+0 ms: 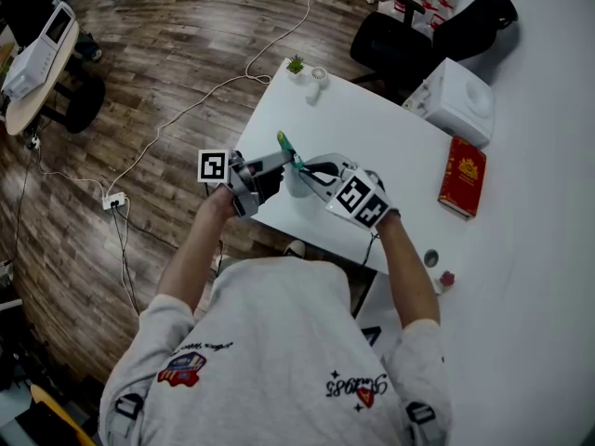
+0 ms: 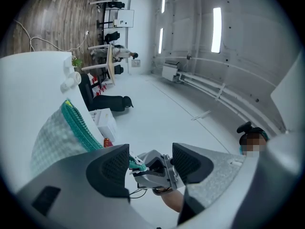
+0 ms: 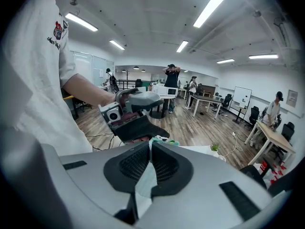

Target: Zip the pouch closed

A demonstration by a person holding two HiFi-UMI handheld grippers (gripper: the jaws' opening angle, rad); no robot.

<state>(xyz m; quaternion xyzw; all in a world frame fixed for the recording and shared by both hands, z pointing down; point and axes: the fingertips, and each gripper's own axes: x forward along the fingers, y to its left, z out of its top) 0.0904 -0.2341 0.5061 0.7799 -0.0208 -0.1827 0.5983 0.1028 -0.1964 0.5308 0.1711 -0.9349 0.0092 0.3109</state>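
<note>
Because the pouch (image 3: 144, 185) seems light and limp, we hold it over the edge of the table (image 1: 372, 128), right gripper (image 3: 149, 149) clenched on its cloth; the released left gripper (image 2: 150, 157) should pinch the teal zipper end (image 2: 135, 164) at its nine o'clock.

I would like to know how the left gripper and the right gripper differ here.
The left gripper has its jaws apart; the right gripper has them shut on the pouch. The left gripper sits at the pouch's left, the right gripper at its right. Both are held over the white table.
</note>
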